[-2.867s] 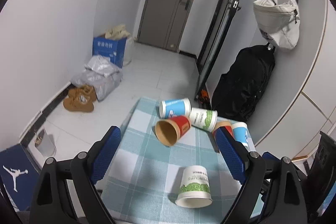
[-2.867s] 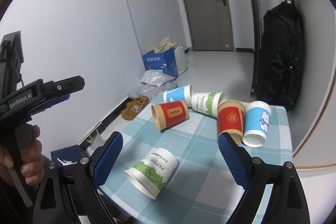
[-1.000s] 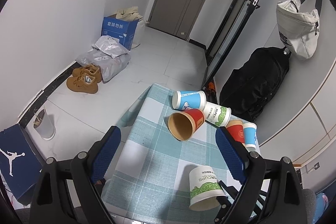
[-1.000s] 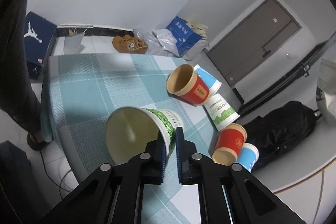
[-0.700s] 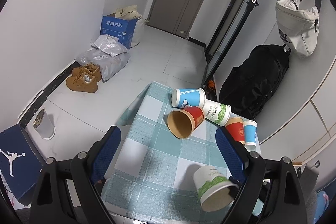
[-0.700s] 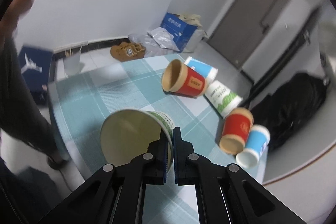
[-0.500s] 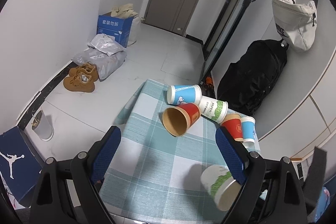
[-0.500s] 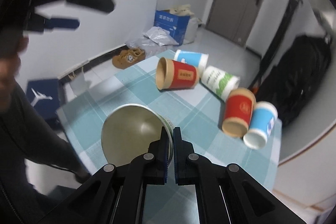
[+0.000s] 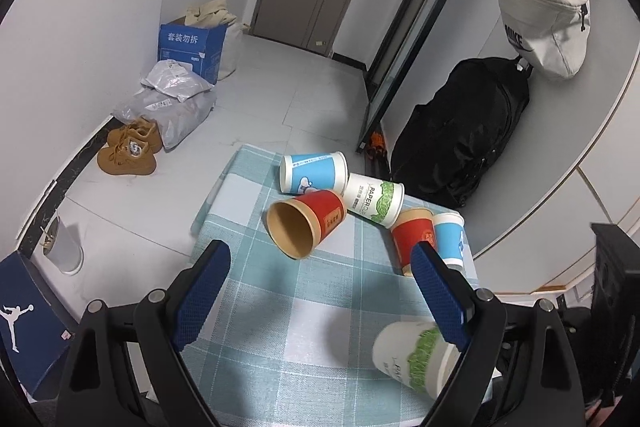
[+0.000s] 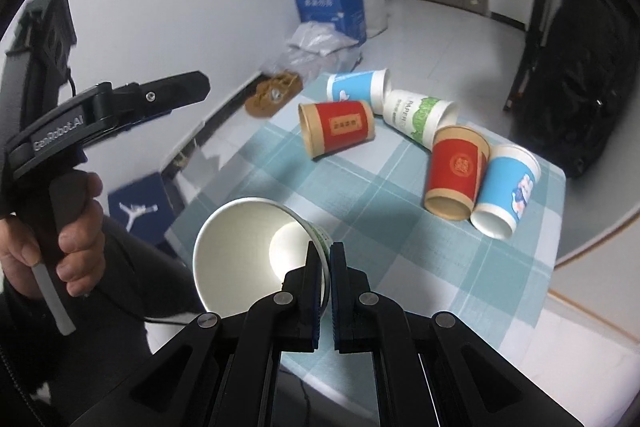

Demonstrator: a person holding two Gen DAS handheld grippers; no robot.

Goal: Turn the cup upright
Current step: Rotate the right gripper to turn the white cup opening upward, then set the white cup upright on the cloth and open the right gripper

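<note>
My right gripper [image 10: 325, 255] is shut on the rim of a white paper cup with green print [image 10: 244, 251]. It holds the cup tilted above the near part of the checked table [image 10: 380, 227], with the mouth facing the camera. The same cup shows in the left wrist view [image 9: 412, 355] at the lower right, partly behind a blue finger pad. My left gripper [image 9: 320, 291] is open and empty, held above the table's near end. It also shows in the right wrist view [image 10: 120, 111], held in a hand at the left.
Several paper cups lie on their sides at the table's far end: a red one [image 9: 306, 227], a blue one [image 9: 312, 173], a green-print one [image 9: 374, 199], another red one [image 9: 414, 237] and another blue one [image 9: 450, 241]. A black backpack [image 9: 460, 143] leans beyond the table.
The right gripper took hold of the green-print cup by its rim, lifted it off the table and turned it, so its base swung down. The left gripper stayed open.
</note>
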